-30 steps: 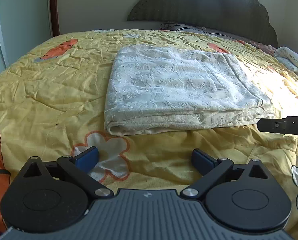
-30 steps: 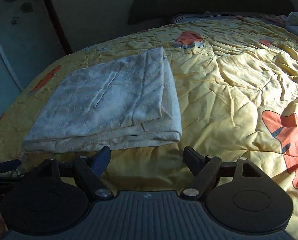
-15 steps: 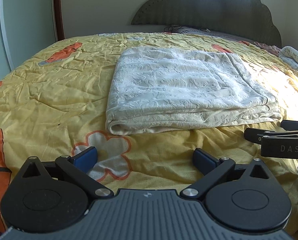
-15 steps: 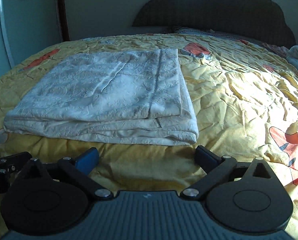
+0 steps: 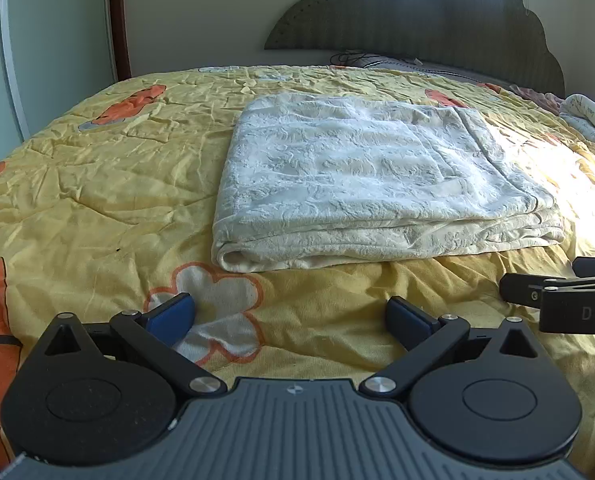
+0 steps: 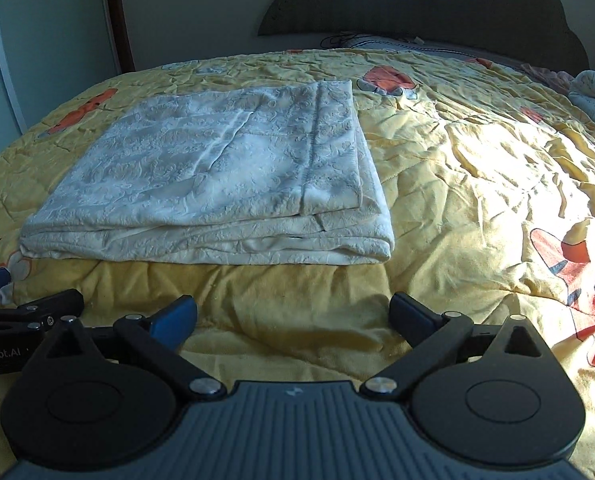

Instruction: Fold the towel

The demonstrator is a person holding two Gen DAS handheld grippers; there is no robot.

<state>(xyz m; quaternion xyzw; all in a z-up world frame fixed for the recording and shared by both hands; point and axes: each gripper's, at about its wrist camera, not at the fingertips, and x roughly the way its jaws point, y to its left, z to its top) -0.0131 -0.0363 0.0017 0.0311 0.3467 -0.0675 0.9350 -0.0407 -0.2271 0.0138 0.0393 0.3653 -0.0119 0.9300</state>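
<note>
A cream, embossed towel (image 5: 369,176) lies folded into a flat stack of layers on the yellow bedspread (image 5: 97,184). In the right wrist view the same towel (image 6: 225,176) sits left of centre, its layered edge facing me. My left gripper (image 5: 291,316) hovers open just short of the towel's near edge, nothing between its blue pads. My right gripper (image 6: 293,316) is open as well, before the towel's near right corner, with only bedspread between its fingers. The right gripper's black fingers (image 5: 553,292) show at the right edge of the left wrist view.
A dark scalloped headboard (image 5: 437,20) stands behind the bed. A pillow (image 5: 401,62) lies at its foot and other folded cloth (image 5: 589,118) rests at the far right. A wall and door frame (image 5: 117,20) close the left side. Bright sunlight falls on the bedspread's right part (image 6: 517,168).
The right gripper has rolled level and shifted so the towel now lies squarely ahead, and its jaws have widened. The left gripper has stayed put.
</note>
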